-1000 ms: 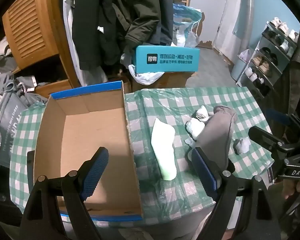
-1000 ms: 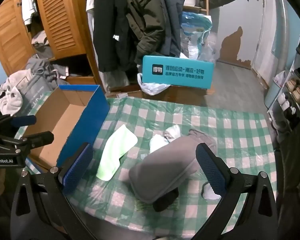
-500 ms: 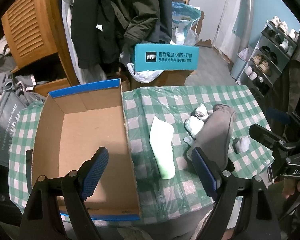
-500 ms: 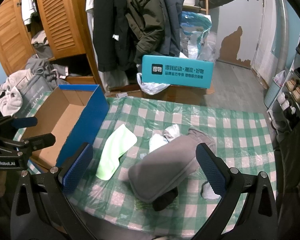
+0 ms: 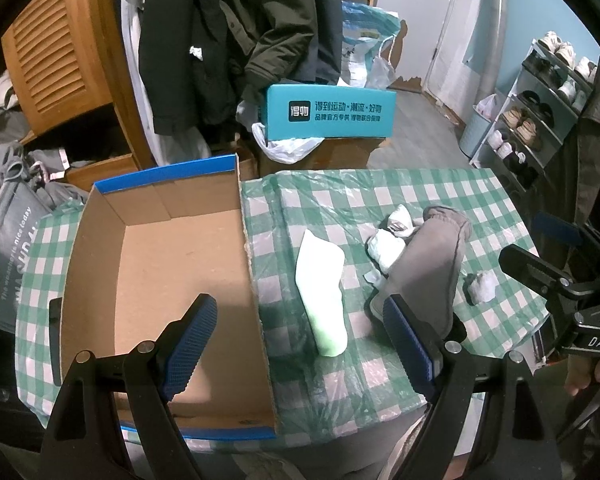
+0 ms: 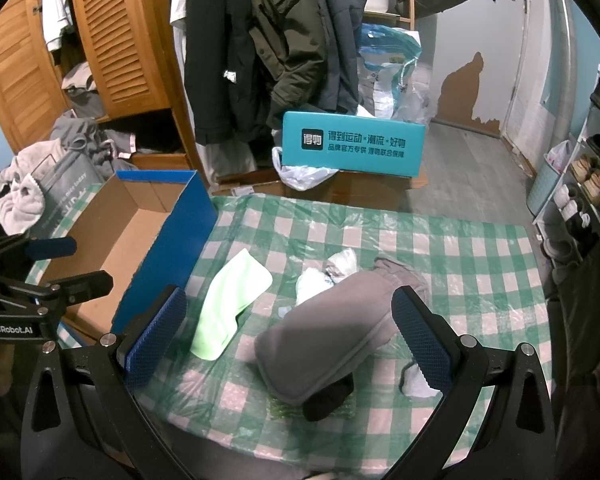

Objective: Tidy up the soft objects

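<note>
Several soft things are spread over the right half of the checked tabletop [image 6: 460, 248], none yet in the cardboard box [image 5: 160, 280] that is set along the left edge. The pale green folded cloth [image 6: 230, 304] is laid nearest the box, its long axis running from the near edge toward the far edge, just beside the box's right wall. It is seen just left of centre between the blue pads of the right gripper [image 6: 290, 336], and right of centre before the left gripper [image 5: 300, 344]; the left gripper is judged the nearer to cloth and box alike.

The long grey roll [image 6: 332, 336] is laid to the right of the cloth, slanted toward the far right corner, with a dark bundle [image 6: 328, 394] tucked under its near end. Two crumpled white pieces [image 6: 328, 272] are pressed against its far left side, and a small white ball [image 5: 482, 286] lies apart near the right edge.

Both grippers are spread wide and nothing is held. Only the box wall stands between cloth and box floor, so a lift over it would be needed.
</note>
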Demonstrator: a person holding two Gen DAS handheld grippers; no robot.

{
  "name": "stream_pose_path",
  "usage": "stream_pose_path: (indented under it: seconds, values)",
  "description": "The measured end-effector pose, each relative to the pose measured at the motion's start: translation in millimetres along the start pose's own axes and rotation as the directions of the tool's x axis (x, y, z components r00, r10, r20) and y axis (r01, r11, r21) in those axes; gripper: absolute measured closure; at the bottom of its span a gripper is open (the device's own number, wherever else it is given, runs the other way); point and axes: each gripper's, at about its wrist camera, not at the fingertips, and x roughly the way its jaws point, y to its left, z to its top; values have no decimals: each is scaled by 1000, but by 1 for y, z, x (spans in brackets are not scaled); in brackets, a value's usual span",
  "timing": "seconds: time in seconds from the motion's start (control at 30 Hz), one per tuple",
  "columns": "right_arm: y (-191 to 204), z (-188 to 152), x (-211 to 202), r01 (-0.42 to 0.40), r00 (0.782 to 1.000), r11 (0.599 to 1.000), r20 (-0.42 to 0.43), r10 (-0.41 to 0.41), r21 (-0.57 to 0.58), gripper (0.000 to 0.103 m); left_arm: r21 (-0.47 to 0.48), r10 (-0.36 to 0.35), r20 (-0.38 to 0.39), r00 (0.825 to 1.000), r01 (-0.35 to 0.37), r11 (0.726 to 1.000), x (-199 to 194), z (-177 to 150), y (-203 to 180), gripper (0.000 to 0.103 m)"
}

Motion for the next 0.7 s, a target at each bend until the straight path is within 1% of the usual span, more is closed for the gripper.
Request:
stream_pose_path:
  seconds: [0.7]
  values:
    - [-2, 1, -1, 1, 1000, 1000, 0, -1, 0, 2, 3, -3, -13, 1000, 3, 1000, 1, -2, -3, 17]
